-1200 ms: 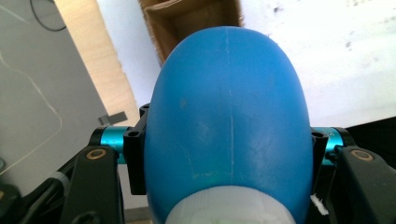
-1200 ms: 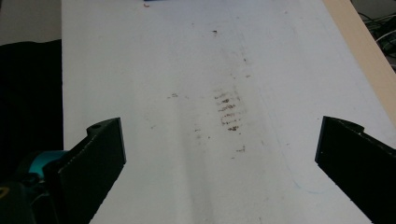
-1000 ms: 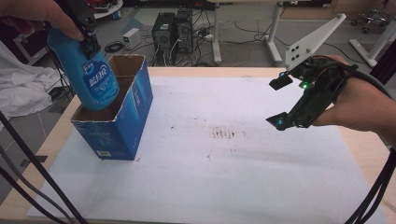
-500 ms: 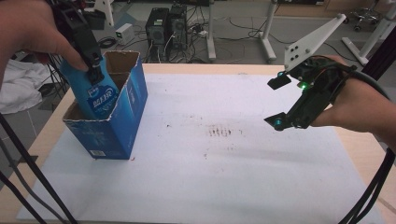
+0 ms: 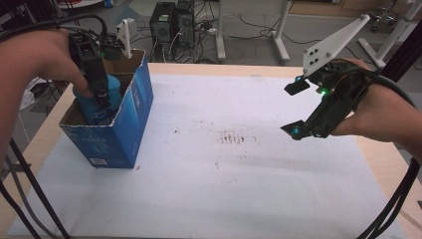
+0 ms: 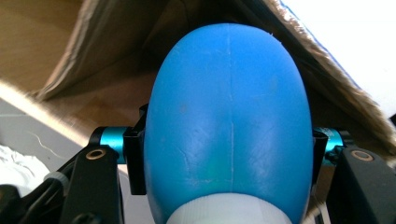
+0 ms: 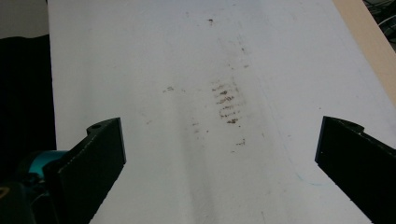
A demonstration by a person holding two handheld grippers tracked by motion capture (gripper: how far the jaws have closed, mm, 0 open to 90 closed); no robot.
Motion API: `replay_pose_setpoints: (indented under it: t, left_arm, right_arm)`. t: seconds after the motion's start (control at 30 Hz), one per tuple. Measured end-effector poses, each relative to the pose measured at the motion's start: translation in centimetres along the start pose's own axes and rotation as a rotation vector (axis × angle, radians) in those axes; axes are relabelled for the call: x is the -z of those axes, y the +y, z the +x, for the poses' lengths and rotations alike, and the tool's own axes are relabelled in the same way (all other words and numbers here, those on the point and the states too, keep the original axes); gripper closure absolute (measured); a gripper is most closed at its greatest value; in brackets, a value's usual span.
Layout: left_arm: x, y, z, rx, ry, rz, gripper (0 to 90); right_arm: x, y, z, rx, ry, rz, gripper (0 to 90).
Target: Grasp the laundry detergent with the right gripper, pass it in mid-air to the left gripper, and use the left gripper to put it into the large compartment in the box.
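High view: our left hand-held gripper [image 5: 102,94] clamps the blue bottle [image 5: 102,102] upright, partly down inside the blue box [image 5: 130,124]. Left gripper view: the bottle [image 6: 229,116] points straight ahead into the box [image 6: 93,60]. Right gripper view: our right hand-held gripper [image 7: 219,163] gapes empty above the tabletop [image 7: 187,56].

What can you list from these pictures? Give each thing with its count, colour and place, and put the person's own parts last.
bottle: one, blue with a white cap, lowered into the box.
box: one, blue cardboard, open top, left side of the table.
sheet: one, white with brown smudges, covering the table.
table: one, light wood.
computer towers: two, black, on the floor beyond the table.
left gripper: one, black, fingers shut on the bottle, inside the box.
right gripper: one, black, fingers open above the sheet at the right.
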State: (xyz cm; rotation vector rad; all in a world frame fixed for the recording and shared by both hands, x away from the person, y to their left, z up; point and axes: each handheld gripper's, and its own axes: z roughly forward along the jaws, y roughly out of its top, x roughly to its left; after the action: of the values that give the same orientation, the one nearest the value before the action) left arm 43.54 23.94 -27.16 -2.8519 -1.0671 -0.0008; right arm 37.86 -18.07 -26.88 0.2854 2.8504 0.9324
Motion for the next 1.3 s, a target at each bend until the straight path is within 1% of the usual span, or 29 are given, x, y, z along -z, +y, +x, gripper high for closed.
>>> replay_pose_setpoints:
  t: [0.03, 0.07, 0.1, 0.13, 0.2, 0.23, 0.27, 0.37, 0.4, 0.47, 0.5, 0.57, 0.6, 0.73, 0.77, 0.8, 0.87, 0.93, 0.97, 1.07, 1.1, 1.13, 1.2, 1.23, 1.27, 1.3]
  left_arm:
    - [0.0, 0.0, 0.0, 0.0, 0.0, 0.0, 38.6]
    - [-0.7, 0.0, 0.2, -0.013, -0.012, 0.004, 38.6]
    - [-0.7, 0.0, 0.2, -0.013, -0.012, 0.004, 38.6]
    - [-1.3, 0.0, 0.1, -0.028, -0.015, -0.006, 38.6]
    - [-1.7, 0.0, 0.2, -0.041, -0.013, -0.001, 38.5]
    - [-1.7, 0.0, 0.2, -0.041, -0.013, -0.001, 38.5]
    - [-2.2, 0.0, 0.2, -0.047, -0.011, -0.012, 38.5]
    - [-2.6, -0.1, 0.4, -0.053, -0.015, -0.007, 38.5]
    - [-2.8, -0.2, 0.4, -0.044, -0.021, -0.03, 38.5]
    - [-2.8, -0.3, 0.5, -0.042, -0.022, -0.038, 38.5]
    - [-2.8, -0.3, 0.6, -0.051, -0.023, -0.025, 38.5]
    - [-2.8, -0.2, 0.6, -0.054, -0.024, -0.019, 38.4]
    - [-2.9, -0.2, 0.5, -0.044, -0.026, -0.026, 38.4]
    - [-2.9, -0.1, 0.6, -0.041, -0.024, -0.02, 38.2]
    - [-2.8, 0.0, 0.6, -0.046, -0.024, -0.007, 38.0]
    - [-2.9, 0.0, 0.5, -0.026, -0.028, -0.006, 37.5]
    - [-2.8, 0.0, 0.5, -0.026, -0.04, -0.001, 34.5]
    - [-2.5, 0.0, 0.5, -0.024, -0.05, -0.013, 34.1]
    - [-2.4, 0.0, 0.4, -0.021, -0.046, -0.016, 33.2]
    - [-2.0, -0.1, 0.5, -0.035, -0.044, -0.015, 30.8]
    - [-1.9, -0.1, 0.4, -0.024, -0.047, -0.027, 30.6]
    - [-1.8, -0.1, 0.4, -0.027, -0.047, -0.029, 30.2]
    - [-1.5, -0.2, 0.5, -0.032, -0.036, -0.026, 28.4]
    - [-1.4, -0.3, 0.4, -0.017, -0.037, -0.034, 26.8]
    - [-1.2, -0.3, 0.5, -0.023, -0.034, -0.024, 26.0]
    - [-1.1, -0.3, 0.5, -0.01, -0.034, -0.032, 25.8]
  right_arm:
    - [0.0, 0.0, 0.0, 0.0, 0.0, 0.0, 1.0]
    - [-0.1, 0.1, 0.0, -0.002, 0.002, 0.004, 1.0]
    - [-0.1, 0.1, 0.0, -0.002, 0.002, 0.004, 1.0]
    - [-0.2, 0.1, 0.0, 0.0, 0.003, 0.005, 1.0]
    - [-0.3, 0.2, 0.0, 0.002, 0.003, 0.009, 1.0]
    - [-0.3, 0.2, 0.0, 0.002, 0.003, 0.009, 1.0]
    - [-0.4, 0.2, 0.1, 0.003, 0.005, 0.007, 1.0]
    - [-0.4, 0.2, 0.1, 0.001, 0.004, 0.009, 1.0]
    - [-0.4, 0.2, 0.1, 0.001, 0.004, 0.01, 1.0]
    - [-0.5, 0.3, 0.1, 0.003, 0.005, 0.011, 1.0]
    - [-0.5, 0.3, 0.1, 0.001, 0.006, 0.012, 1.0]
    - [-0.6, 0.3, 0.1, 0.001, 0.004, 0.014, 1.0]
    - [-0.6, 0.3, 0.1, 0.001, 0.005, 0.013, 1.0]
    - [-0.6, 0.3, 0.1, 0.0, 0.004, 0.015, 1.0]
    - [-0.7, 0.2, 0.1, 0.001, 0.005, 0.014, 1.0]
    - [-0.7, 0.2, 0.1, -0.001, 0.005, 0.016, 1.0]
    - [-0.7, 0.2, 0.1, 0.001, 0.006, 0.016, 1.0]
    - [-0.6, 0.2, 0.1, -0.001, 0.006, 0.02, 1.0]
    - [-0.6, 0.2, 0.1, -0.002, 0.006, 0.014, 1.0]
    - [-0.6, 0.1, 0.1, 0.003, 0.007, 0.017, 1.0]
    - [-0.6, 0.0, 0.2, -0.003, 0.006, 0.015, 1.0]
    - [-0.6, 0.0, 0.2, -0.002, 0.004, 0.014, 1.0]
    - [-0.5, -0.1, 0.2, -0.001, 0.006, 0.015, 1.0]
    - [-0.5, -0.1, 0.2, -0.003, 0.006, 0.016, 1.0]
    - [-0.5, -0.1, 0.2, -0.004, 0.006, 0.015, 1.0]
    - [-0.5, -0.1, 0.2, -0.004, 0.006, 0.013, 1.0]
